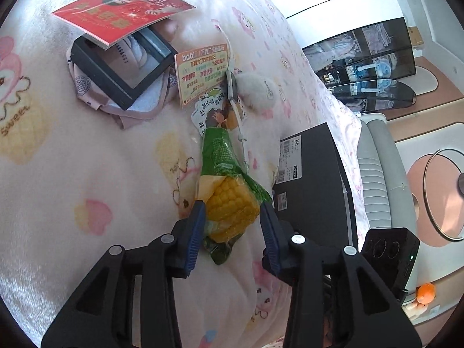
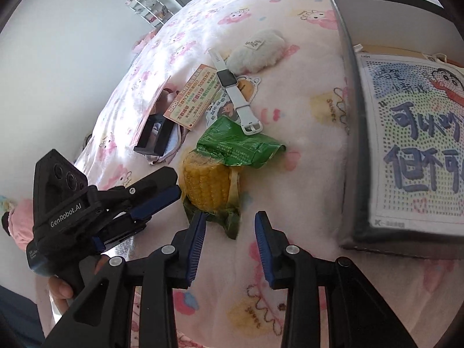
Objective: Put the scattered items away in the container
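Near the bed's edge beside the box (image 1: pixel 316 174), the left tool (image 1: pixel 232 217) straddles the packaged corn cob (image 1: pixel 229 206), half-open, not gripping; the right tool (image 2: pixel 230 226) hovers empty, narrowly open.

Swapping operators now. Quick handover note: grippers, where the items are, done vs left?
Left gripper: jaws straddle the packaged corn cob on the bed blanket; grip not clearly closed.
Right gripper: open, empty, just short of the cob's wrapper end.
Box at the blanket's edge holds a cartoon print.
Left: corn, white smartwatch, fluffy pouch, babi card, stickers, red booklet, black frame, and the cloth under the frame.
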The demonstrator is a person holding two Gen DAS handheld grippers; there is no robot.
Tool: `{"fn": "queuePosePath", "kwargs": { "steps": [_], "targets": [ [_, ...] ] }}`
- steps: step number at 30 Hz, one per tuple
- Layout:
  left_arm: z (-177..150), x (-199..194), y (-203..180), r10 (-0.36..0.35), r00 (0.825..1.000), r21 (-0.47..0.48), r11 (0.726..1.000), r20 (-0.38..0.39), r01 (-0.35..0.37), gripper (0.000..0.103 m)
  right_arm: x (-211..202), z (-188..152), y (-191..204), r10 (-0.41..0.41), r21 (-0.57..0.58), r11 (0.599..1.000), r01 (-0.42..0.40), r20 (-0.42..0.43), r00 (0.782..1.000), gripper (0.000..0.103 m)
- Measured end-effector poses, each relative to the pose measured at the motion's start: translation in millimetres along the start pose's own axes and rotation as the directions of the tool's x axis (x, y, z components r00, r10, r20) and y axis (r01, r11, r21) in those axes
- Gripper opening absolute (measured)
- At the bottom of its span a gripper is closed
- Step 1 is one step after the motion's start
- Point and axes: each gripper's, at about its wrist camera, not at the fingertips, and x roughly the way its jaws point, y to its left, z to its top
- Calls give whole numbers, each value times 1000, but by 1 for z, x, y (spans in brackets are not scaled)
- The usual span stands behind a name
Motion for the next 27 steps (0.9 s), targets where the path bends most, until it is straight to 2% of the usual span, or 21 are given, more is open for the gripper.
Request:
{"fn": "queuePosePath", "kwargs": {
  "steps": [2,7,11,17,21,24,27],
  "targets": [
    [5,3,-5,9,1000,19,1000,1,-9,41,6,1,4,-8,-20,1000,8,-5,1000,31],
    [12,-1,-13,91,995,59,994,50,-94,46,14,0,11,-46,-58,997,45,-19,999,31],
    [16,11,-6,148,989,55,987,17,-148,49,16,4,12,-55,-72,996,54,-18,998,31],
    [6,21,-10,78,996,39,996,-48,-76,50,26,7,12,-19,-95,995,18,-13,1000,32],
    [-11,12,-22,105,994,74,992,-25,-103,47,18,6,14,109,-52,993,-110,-7,994,35],
    [-18,-6,-31,22,999,56,998,-24,-21,37,2,0,24,134,-84,988,-132,17,991,35],
    [-29,-20,-51,0,1000,95,995,-5,1,36,-15,-7,41,151,-121,982,-147,31,988,35]
  ]
}}
